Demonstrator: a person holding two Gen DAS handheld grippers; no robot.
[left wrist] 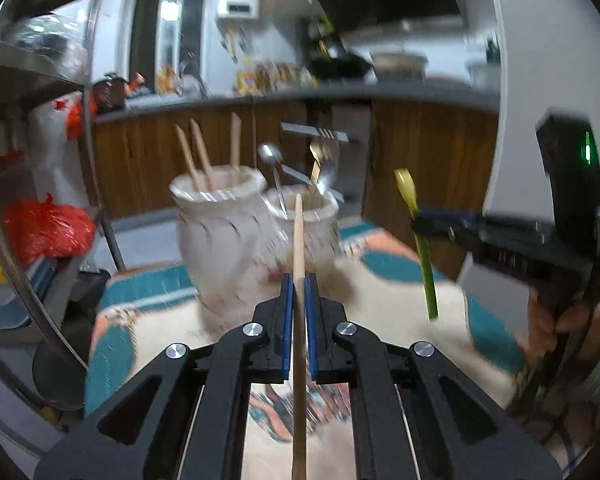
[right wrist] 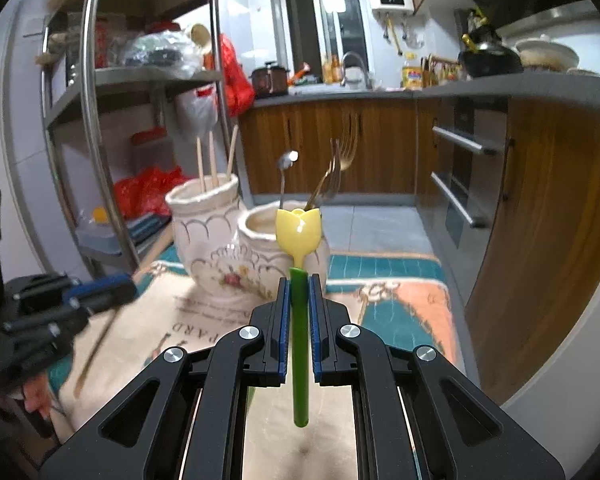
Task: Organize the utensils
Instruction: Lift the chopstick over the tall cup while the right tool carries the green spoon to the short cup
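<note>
- The left gripper (left wrist: 299, 280) has its fingers (left wrist: 287, 312) pinching a plain wooden chopstick (left wrist: 299, 320), which runs lengthwise between the blue pads and sticks out well past the tips, its pointed end toward the jars.
- The right gripper (right wrist: 299, 280) has its fingers (right wrist: 285, 320) pinching the green handle of a tulip spoon (right wrist: 299, 236); the yellow flower-shaped bowl stands just beyond the tips, and the handle's lower end hangs below the pads.
- Both utensils are held above the cloth-covered surface (right wrist: 400, 304), printed in teal, orange and cream.
- Beyond the fingers stand two white painted jars, touching or nearly so.
- The taller left jar (right wrist: 198, 224) holds three wooden chopsticks (right wrist: 212, 160), upright.
- The shorter right jar (right wrist: 256, 240) holds a metal spoon (right wrist: 286, 168) and gold-coloured forks (right wrist: 340, 164), leaning.
- Well behind them are wooden kitchen cabinets (right wrist: 340, 144) and a metal shelf rack (right wrist: 100, 92).
</note>
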